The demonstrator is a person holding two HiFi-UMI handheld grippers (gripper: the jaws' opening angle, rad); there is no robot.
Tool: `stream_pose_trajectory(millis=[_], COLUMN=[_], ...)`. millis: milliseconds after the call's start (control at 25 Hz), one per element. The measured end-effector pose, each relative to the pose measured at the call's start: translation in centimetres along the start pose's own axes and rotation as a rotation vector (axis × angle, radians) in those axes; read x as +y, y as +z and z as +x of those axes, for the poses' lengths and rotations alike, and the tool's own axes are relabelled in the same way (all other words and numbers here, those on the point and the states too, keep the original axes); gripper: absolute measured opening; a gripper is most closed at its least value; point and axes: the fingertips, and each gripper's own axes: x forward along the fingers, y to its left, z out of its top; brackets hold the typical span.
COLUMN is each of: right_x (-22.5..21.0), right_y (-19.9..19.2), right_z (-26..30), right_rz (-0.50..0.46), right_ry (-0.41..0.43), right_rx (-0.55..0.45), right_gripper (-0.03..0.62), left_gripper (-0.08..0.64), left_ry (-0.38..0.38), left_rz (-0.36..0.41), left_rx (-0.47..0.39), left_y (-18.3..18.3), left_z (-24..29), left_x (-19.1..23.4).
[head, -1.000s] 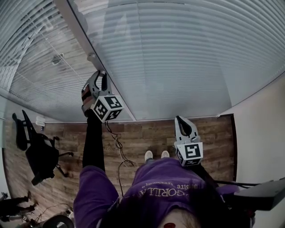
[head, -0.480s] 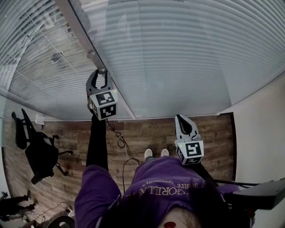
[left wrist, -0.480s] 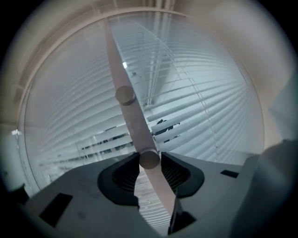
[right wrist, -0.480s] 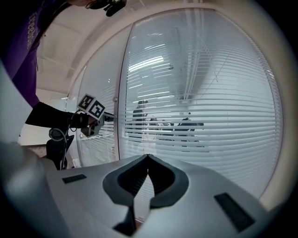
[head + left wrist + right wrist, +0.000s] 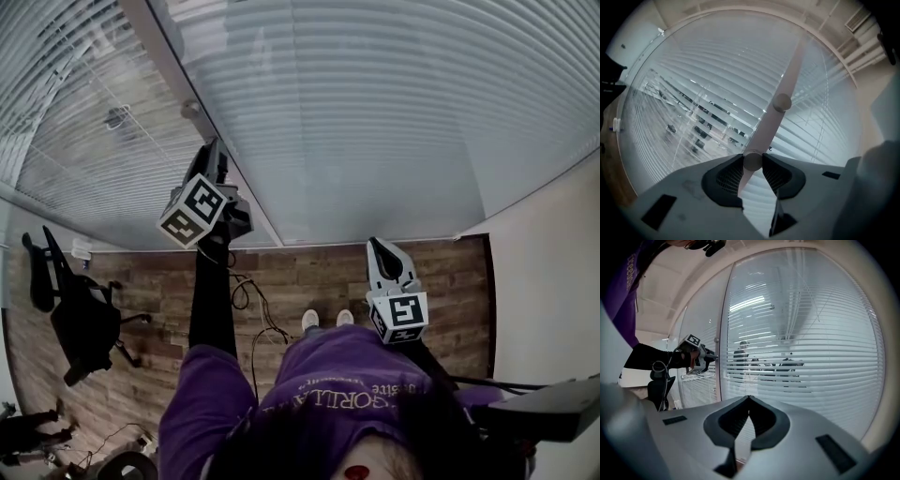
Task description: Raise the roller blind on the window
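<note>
Slatted blinds (image 5: 375,122) hang lowered behind the glass panes, with a pale frame post (image 5: 178,66) between two panes. My left gripper (image 5: 214,155) is raised against that post. In the left gripper view its jaws (image 5: 752,161) are shut on a small round knob (image 5: 752,161) on the post. A second knob (image 5: 782,101) sits higher up the post. My right gripper (image 5: 380,246) hangs lower, in front of the right pane, shut and holding nothing; its tips (image 5: 749,397) meet. The right gripper view shows the left gripper (image 5: 701,356) at the post.
A black office chair (image 5: 80,314) stands on the wood floor at the left. A cable (image 5: 248,300) trails across the floor near the person's shoes (image 5: 323,319). A plain wall (image 5: 553,281) closes the right side. Seated people (image 5: 743,355) show through the slats.
My left gripper has twisted on the post, its marker cube swinging to the left, and its jaws have closed on the knob. The right gripper has barely moved.
</note>
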Motion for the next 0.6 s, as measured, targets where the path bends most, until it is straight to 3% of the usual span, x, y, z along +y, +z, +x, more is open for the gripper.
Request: stream_pose_trajectory(millis=[200,360,600], right_x=[0.04,0.12,-0.12], right_y=[-0.06,-0.20,-0.03], right_z=[-0.01,0.02,-0.09], right_rz=[0.005,0.013,-0.013], right_ry=[-0.008,-0.007,-0.013], right_rx=[0.000,0.001,0.003], right_gripper=[-0.003,-0.003,-0.003], left_gripper=[0.126,0.124,0.124], left_ry=[-0.023,0.007,0.027], left_rz=[0.036,0.183,0.325], left_rx=[0.008,0.035,0.054], left_y=[-0.13,-0.23,-0.25], left_z=[0.18,0.22,0.37], left_x=[0.24,0.29,0.08])
